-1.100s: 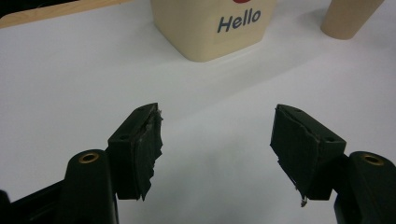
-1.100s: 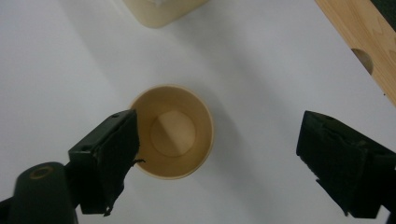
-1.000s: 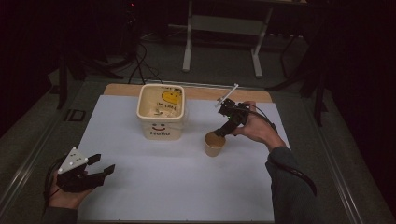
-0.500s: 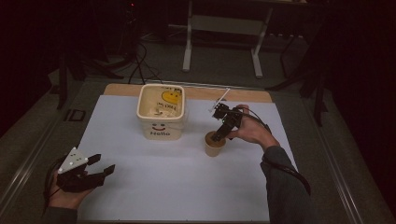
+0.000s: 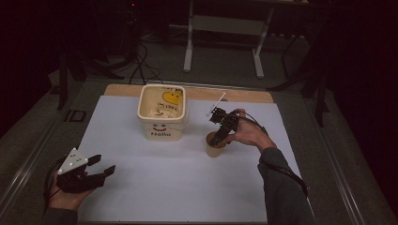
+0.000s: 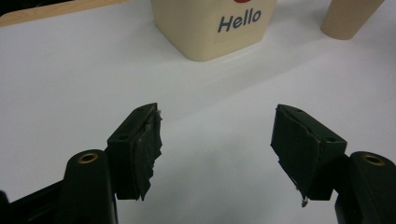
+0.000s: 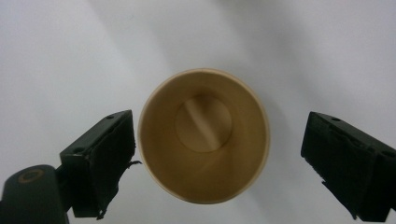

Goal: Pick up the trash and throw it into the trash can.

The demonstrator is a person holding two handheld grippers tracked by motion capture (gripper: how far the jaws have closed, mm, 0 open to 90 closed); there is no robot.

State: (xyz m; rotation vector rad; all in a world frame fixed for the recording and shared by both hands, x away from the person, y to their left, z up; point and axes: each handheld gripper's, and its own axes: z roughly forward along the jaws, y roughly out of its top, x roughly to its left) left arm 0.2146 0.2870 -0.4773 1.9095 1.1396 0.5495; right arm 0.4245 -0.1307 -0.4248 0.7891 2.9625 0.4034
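Observation:
A tan paper cup point(image 5: 215, 146) point(image 7: 204, 149) stands upright on the white table sheet point(image 5: 187, 183), right of centre. Directly above it hangs my right gripper point(image 5: 217, 138) point(image 7: 217, 163), pointing straight down. Its jaws are open and sit either side of the rim, apart from it. The cup looks empty inside. My left gripper point(image 5: 102, 167) point(image 6: 217, 154) rests at the near left corner, jaws open with nothing between them, aimed toward the tub. The cup's base point(image 6: 348, 18) also peeks in at the upper right of the left gripper view.
A cream square tub point(image 5: 161, 114) point(image 6: 215, 25) printed "Hello" with a smiley stands at the back centre, left of the cup. A wooden strip point(image 5: 244, 95) edges the far side of the sheet. Dark floor, cables and a stand lie beyond.
My right gripper has swung from tilted beside the cup to straight over it, shifting slightly left and down. The left gripper has stayed put.

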